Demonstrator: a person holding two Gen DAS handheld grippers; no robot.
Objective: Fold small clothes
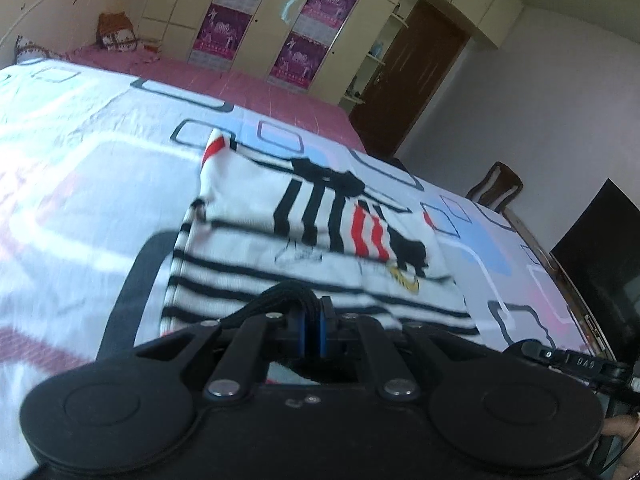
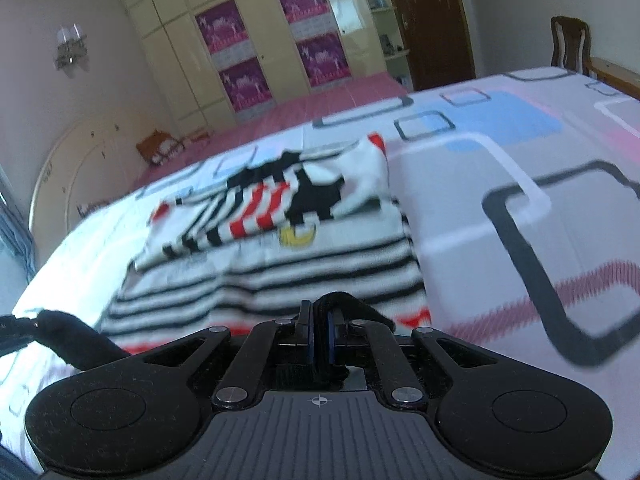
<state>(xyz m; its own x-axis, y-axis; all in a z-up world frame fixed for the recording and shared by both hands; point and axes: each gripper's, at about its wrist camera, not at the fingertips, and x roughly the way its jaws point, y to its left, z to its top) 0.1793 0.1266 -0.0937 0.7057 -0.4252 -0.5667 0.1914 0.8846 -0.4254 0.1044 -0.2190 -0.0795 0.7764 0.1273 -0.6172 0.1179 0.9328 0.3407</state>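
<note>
Gripping the near hem of the white, black-striped knit shirt (image 1: pixel 280 240) with a red-and-black print, left gripper (image 1: pixel 314 320) and right gripper (image 2: pixel 318 324) both pinch narrow on dark trim (probably to carry it over), mid-bed on the patterned sheet (image 2: pixel 500 152).

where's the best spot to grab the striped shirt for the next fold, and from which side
By its near striped hem, coming in low from the bed's near edge. The striped shirt lies flat on the bed sheet, that hem closest, and both the left hand-held gripper and right hand-held gripper look closed there, each pinching a dark edge.
</note>
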